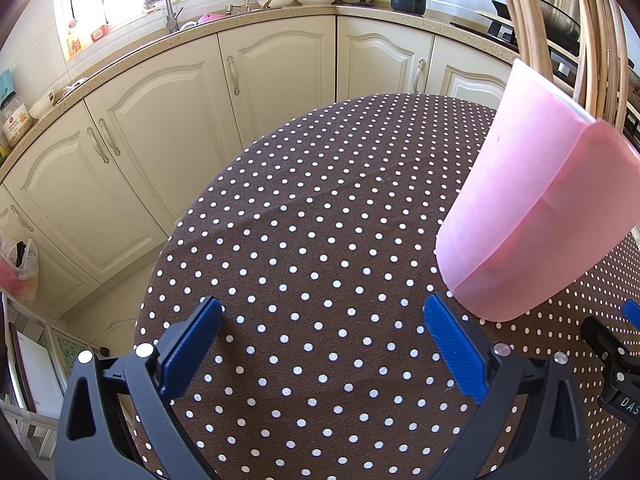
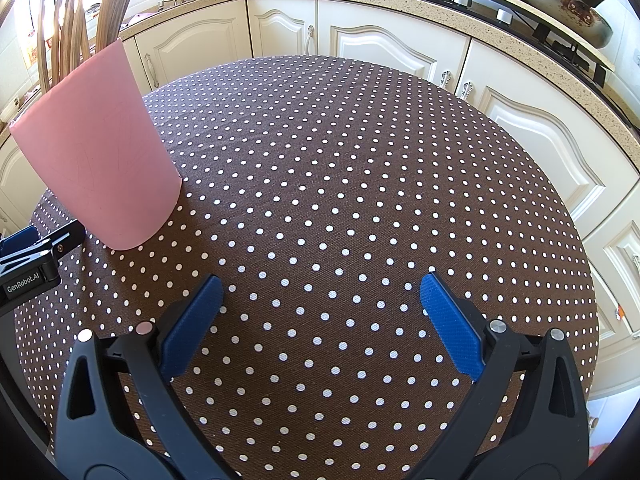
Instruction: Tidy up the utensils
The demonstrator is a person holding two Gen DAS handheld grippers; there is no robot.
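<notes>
A pink holder (image 1: 532, 204) full of wooden chopsticks (image 1: 600, 40) stands on the polka-dot desk (image 1: 320, 240). The left tongs (image 1: 322, 320) and right tongs (image 2: 320, 300) hover over the cloth, both spread wide, gripping nothing.

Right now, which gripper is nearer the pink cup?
The left gripper: its right fingertip nearly reaches the pink cup holding chopsticks. The right gripper sits farther off; both are open.

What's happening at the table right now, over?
Left gripper and right gripper: jaws open, empty. Pink holder upright on dotted tablecloth, chopsticks inside. Nothing in the way.
</notes>
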